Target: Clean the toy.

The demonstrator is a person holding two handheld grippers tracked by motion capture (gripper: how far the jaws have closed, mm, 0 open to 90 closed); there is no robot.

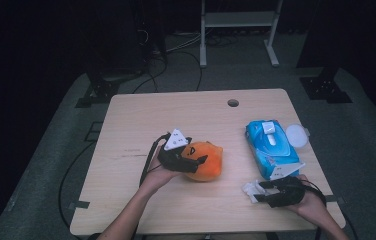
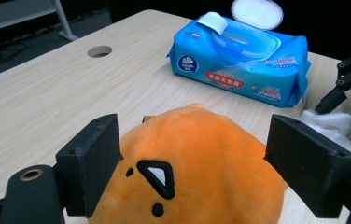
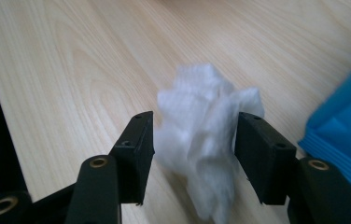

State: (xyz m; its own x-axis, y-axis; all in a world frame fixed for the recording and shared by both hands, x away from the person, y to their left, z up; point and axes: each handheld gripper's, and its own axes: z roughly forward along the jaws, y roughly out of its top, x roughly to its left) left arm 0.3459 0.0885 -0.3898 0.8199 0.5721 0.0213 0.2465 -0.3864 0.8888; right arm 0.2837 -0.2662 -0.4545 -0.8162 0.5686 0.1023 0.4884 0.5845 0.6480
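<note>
Centrally on the pale wooden tabletop [image 1: 141, 115], I see an orange plush toy [image 1: 205, 160] with a small black-stitched face, lying a little toward the person's side. My left claw [image 1: 200, 160] reaches it from the left, and in the left gripper view its two black jaws stand wide apart, one on each side of the plush toy [image 2: 187, 168]. The left jaw looks to be against the fabric, while a sliver of gap shows at the right jaw, so I cannot tell whether the toy is actually clamped.

To the right lies a blue pack of wet wipes [image 1: 272, 148], its white lid [image 1: 296, 135] flipped open and resting beyond the pack's far end. Near the pack's closer end, toward the front right of the tabletop, my right claw [image 1: 254, 193] has hold of a crumpled white wipe [image 1: 251, 190]. In the right gripper view the jaws are partly closed, pressing the wipe [image 3: 201, 140] from both sides, with its bunched folds bulging out past the jaw tips and the pack's blue edge [image 3: 346, 140] just beside it. The wipe sits low over the wood; I cannot tell whether it touches it.
</note>
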